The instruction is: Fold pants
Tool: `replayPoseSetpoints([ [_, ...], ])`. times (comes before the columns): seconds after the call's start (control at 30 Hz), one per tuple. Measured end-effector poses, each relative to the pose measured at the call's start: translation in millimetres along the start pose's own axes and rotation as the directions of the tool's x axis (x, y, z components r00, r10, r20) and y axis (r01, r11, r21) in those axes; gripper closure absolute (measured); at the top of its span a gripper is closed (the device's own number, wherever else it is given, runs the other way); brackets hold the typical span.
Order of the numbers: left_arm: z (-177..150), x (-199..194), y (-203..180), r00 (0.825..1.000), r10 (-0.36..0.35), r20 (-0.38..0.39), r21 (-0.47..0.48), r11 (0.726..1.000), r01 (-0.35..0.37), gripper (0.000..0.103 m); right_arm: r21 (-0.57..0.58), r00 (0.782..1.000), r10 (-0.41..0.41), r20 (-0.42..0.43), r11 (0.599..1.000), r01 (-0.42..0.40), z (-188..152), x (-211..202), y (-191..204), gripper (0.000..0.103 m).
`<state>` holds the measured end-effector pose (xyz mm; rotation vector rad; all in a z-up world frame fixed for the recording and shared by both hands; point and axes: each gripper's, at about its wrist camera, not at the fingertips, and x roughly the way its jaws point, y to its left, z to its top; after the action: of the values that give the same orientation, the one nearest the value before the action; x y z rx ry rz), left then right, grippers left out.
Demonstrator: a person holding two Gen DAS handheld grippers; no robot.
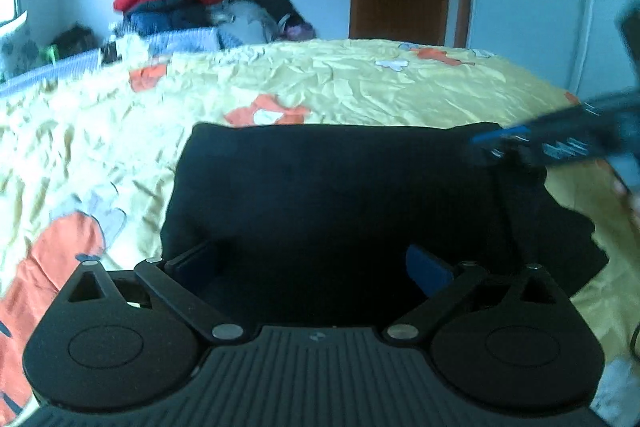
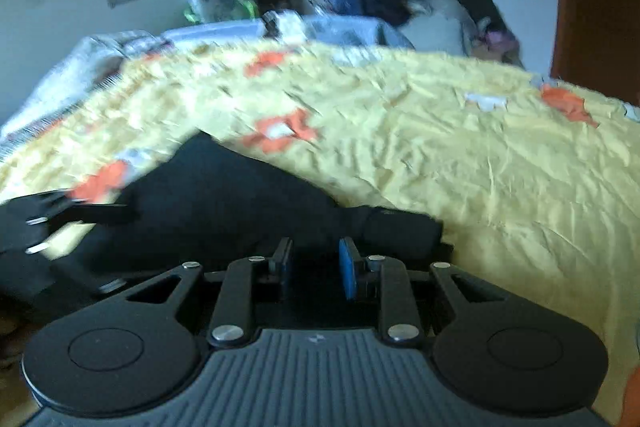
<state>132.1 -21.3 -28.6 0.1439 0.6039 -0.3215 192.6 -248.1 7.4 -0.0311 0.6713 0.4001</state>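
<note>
Left claw (image 1: 316, 267) spread wide over black pants (image 1: 320, 187), right claw (image 2: 316, 267) pinching their edge, yellow bedsheet (image 2: 500, 167) beyond.

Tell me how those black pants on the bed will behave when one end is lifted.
The pants will probably be floppy: they lie flat and follow the yellow bedsheet, with a loose, uneven right edge. Lifted by one end, the rest would likely sag and drag. They look like soft, matte cloth, so probably not slippery, and the folded layers may shift apart.
</note>
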Motion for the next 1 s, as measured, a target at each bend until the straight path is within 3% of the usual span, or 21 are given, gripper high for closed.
replayPoseSetpoints([
  [0.07, 0, -12, -2, 1.0, 0.012, 0.026, 0.022, 1.0, -0.012, 0.001, 0.002, 0.999, -0.042, 0.007, 0.999, 0.041, 1, -10, 4, 0.079],
  [0.17, -5, -19, -3, 0.998, 0.027, 0.048, 0.037, 0.999, -0.029, 0.001, -0.112, 0.989, -0.127, 0.075, 0.984, 0.135, -3, -40, 28, 0.079],
  [0.27, -8, -18, -13, 0.999, -0.018, 0.045, 0.033, 0.999, 0.017, 0.003, -0.202, 0.989, -0.106, 0.1, 0.971, 0.125, -2, -58, 50, 0.076],
  [0.33, -10, -21, -24, 0.998, -0.015, 0.064, 0.057, 0.998, 0.011, 0.002, -0.255, 0.994, -0.081, 0.073, 0.962, 0.097, -1, -58, 62, 0.068],
  [0.4, -11, -24, -28, 0.997, -0.021, 0.075, 0.088, 0.996, 0.014, 0.001, -0.307, 0.996, -0.092, 0.003, 0.948, 0.089, -8, -47, 70, 0.042],
  [0.47, -14, -27, -25, 0.997, -0.018, 0.072, 0.089, 0.996, 0.012, 0.0, -0.353, 0.986, -0.151, -0.063, 0.928, 0.12, -25, -36, 71, 0.041],
  [0.5, -15, -28, -21, 0.998, -0.02, 0.067, 0.076, 0.997, 0.015, 0.0, -0.352, 0.985, -0.161, -0.068, 0.927, 0.127, -35, -36, 69, 0.041],
  [0.6, -23, -22, -5, 0.996, -0.072, 0.043, -0.014, 0.997, 0.073, 0.0, -0.198, 0.992, -0.118, -0.044, 0.974, 0.107, -49, -49, 50, 0.041],
  [0.67, -24, -21, -4, 0.996, -0.069, 0.051, -0.029, 0.997, 0.07, 0.0, -0.133, 0.989, -0.147, -0.007, 0.98, 0.145, -50, -57, 47, 0.04],
  [0.77, -25, -22, -7, 0.997, -0.056, 0.056, -0.016, 0.998, 0.057, 0.0, -0.086, 0.984, -0.158, 0.078, 0.983, 0.165, -53, -71, 57, 0.04],
  [0.87, -26, -22, -5, 0.997, -0.058, 0.056, -0.024, 0.998, 0.059, 0.0, -0.054, 0.991, -0.123, 0.058, 0.99, 0.126, -58, -62, 61, 0.036],
  [0.93, -26, -22, -5, 0.997, -0.055, 0.053, -0.026, 0.998, 0.056, 0.0, -0.082, 0.987, -0.155, 0.051, 0.984, 0.159, -65, -52, 67, 0.033],
  [1.0, -26, -21, -5, 0.997, -0.055, 0.053, -0.027, 0.998, 0.056, 0.0, -0.08, 0.98, -0.19, 0.066, 0.978, 0.194, -70, -51, 68, 0.023],
])
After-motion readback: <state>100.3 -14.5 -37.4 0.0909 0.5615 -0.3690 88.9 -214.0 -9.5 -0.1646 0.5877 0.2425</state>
